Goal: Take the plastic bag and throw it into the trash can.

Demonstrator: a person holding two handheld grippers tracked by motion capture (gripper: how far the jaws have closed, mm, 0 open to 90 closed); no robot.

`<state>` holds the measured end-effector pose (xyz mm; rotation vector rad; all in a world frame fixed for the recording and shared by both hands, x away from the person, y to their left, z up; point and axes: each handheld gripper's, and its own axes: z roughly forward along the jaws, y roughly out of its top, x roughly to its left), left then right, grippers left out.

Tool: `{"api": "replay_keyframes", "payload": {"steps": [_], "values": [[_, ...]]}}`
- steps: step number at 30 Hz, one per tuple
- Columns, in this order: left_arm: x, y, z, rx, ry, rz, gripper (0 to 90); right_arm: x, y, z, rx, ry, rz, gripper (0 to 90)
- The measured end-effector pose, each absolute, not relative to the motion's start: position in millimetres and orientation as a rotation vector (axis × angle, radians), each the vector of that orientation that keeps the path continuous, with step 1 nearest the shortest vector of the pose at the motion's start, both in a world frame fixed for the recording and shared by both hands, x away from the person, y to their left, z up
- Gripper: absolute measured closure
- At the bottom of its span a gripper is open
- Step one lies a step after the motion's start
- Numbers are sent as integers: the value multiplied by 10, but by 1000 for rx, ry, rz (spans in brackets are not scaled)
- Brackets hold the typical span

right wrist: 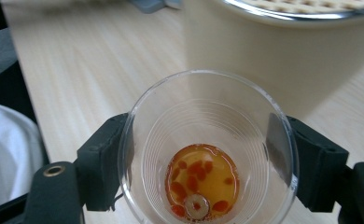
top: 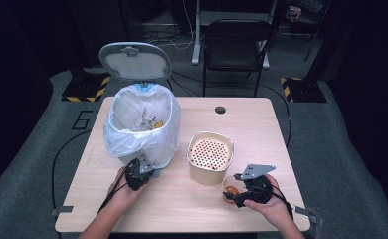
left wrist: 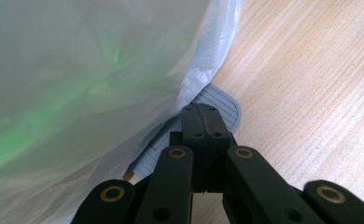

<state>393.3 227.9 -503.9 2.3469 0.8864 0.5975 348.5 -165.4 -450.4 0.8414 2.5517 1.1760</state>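
Both jaws of the right gripper [right wrist: 203,154] are clasping the plastic cup [right wrist: 208,149], probably bound for the strainer pot [top: 210,157] just beyond-left; left gripper [left wrist: 202,122] is clenched on the bin's pedal [left wrist: 217,105].

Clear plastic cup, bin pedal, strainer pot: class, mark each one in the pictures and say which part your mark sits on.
clear plastic cup [right wrist: 203,121]: right gripper view, its inner wall above the orange liquid.
bin pedal [left wrist: 220,102]: left gripper view, ribbed grey top.
strainer pot [top: 210,152]: high view, perforated insert.
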Motion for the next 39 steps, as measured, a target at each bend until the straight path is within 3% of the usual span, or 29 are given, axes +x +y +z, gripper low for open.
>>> {"api": "replay_keyframes", "payload": {"steps": [27,30,31,39], "values": [[3934,2279,-5039,2345,888,598,900,3787,-2290,-4615,1150,2348,1086,226],[3933,2279,-5039,2346,887,600,900,3793,-2314,-4628,1150,2344,1097,206],[3934,2279,-5039,2348,885,600,900,3799,-2314,-4635,1164,2337,1087,145],[3931,2277,-5039,2345,889,593,900,3783,-2319,-4535,1158,2314,1123,145]]}}
